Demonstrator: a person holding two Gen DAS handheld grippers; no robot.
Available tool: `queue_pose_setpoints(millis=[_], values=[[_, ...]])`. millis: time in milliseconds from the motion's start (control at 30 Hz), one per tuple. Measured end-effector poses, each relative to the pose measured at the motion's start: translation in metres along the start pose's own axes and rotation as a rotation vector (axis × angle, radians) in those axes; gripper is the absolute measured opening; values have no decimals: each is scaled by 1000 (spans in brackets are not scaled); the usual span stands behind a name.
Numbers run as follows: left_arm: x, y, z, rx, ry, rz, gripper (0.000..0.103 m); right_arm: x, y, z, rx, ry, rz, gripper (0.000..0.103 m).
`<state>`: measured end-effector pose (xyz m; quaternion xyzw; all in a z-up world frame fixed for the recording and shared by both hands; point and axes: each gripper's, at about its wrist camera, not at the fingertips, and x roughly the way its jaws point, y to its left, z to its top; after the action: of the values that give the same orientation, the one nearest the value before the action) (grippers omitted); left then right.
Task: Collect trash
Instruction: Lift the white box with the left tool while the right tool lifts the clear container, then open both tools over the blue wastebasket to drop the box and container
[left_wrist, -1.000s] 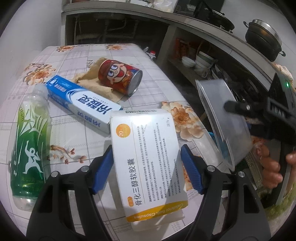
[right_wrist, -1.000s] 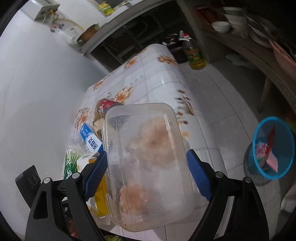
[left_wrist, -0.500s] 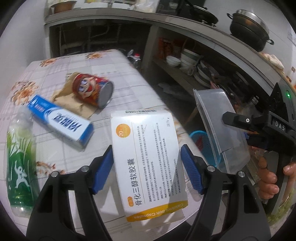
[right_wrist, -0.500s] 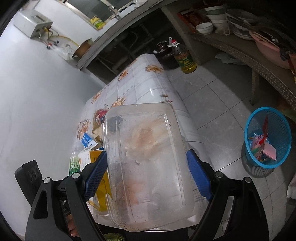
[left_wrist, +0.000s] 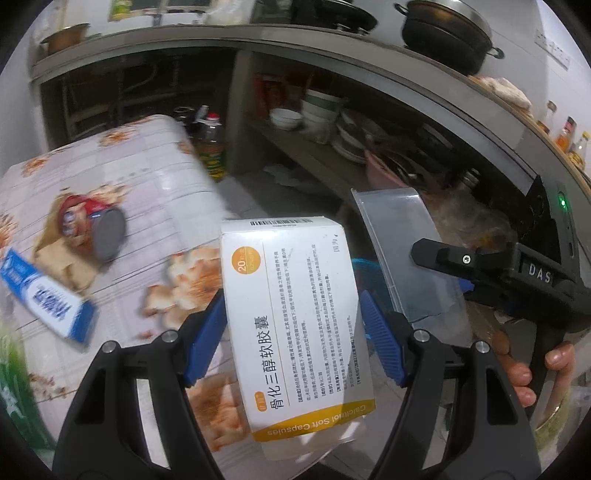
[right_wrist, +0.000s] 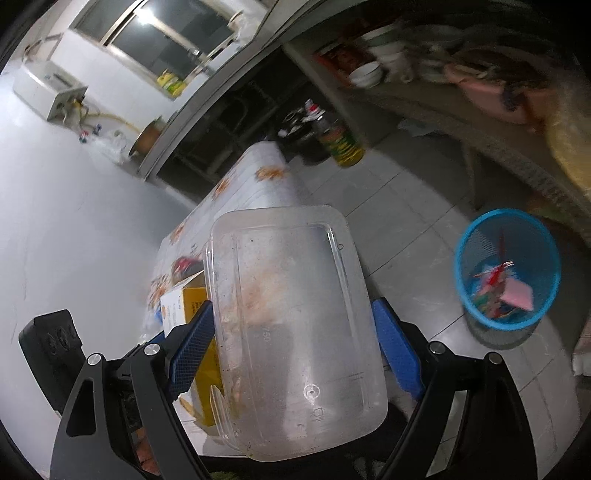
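The left gripper (left_wrist: 291, 336) holds a box (left_wrist: 295, 317); the right gripper (right_wrist: 293, 350) holds a tub (right_wrist: 295, 325). Next, I think, carry both over the bin (right_wrist: 508, 269) and drop them.

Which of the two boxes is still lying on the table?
The blue toothpaste box; it lies flat on the table, while the white medicine box is gripped in the left gripper.
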<state>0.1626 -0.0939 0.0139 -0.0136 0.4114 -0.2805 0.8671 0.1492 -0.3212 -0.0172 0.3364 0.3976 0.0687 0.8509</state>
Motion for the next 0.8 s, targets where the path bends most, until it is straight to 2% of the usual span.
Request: queue_pose_setpoints(millis=[167, 233, 300, 400, 567, 800], values=[[30, -32, 21, 35, 52, -76, 69, -43, -54, 9, 89, -118, -113, 83], [44, -44, 29, 48, 81, -101, 69, -59, -80, 9, 130, -155, -191, 82], [65, -61, 39, 72, 126, -124, 69, -70, -107, 6, 179, -176, -266, 82], [95, -83, 46, 103, 185, -142, 69, -76, -144, -1, 265, -176, -293, 83], [155, -121, 45, 139, 320, -167, 70, -54, -202, -20, 409, -114, -305, 83], [242, -150, 41, 156, 488, -139, 70, 5, -267, -30, 580, -54, -290, 83]])
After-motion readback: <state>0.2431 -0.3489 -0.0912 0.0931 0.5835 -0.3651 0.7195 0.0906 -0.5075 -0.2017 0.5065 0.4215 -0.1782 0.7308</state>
